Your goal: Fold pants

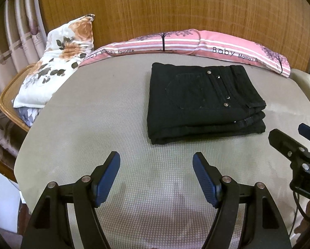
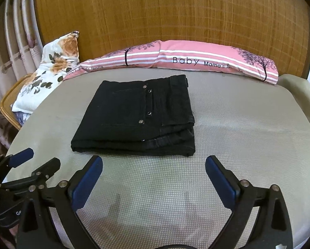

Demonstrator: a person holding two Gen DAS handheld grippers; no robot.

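Black pants (image 1: 204, 103) lie folded in a compact stack on the grey mat (image 1: 92, 124), back pocket and metal rivets facing up. They also show in the right wrist view (image 2: 138, 118). My left gripper (image 1: 156, 164) is open and empty, a short way in front of the stack. My right gripper (image 2: 154, 167) is open and empty, just in front of the stack's near edge. The right gripper shows at the right edge of the left wrist view (image 1: 288, 137). The left gripper shows at the lower left of the right wrist view (image 2: 36, 159).
A pink striped pillow (image 1: 196, 41) lies along the back of the mat (image 2: 248, 134). A floral cushion (image 1: 59, 62) leans at the back left over a wicker chair (image 1: 7, 97). A wooden headboard (image 1: 175, 4) stands behind. Curtains hang at the left.
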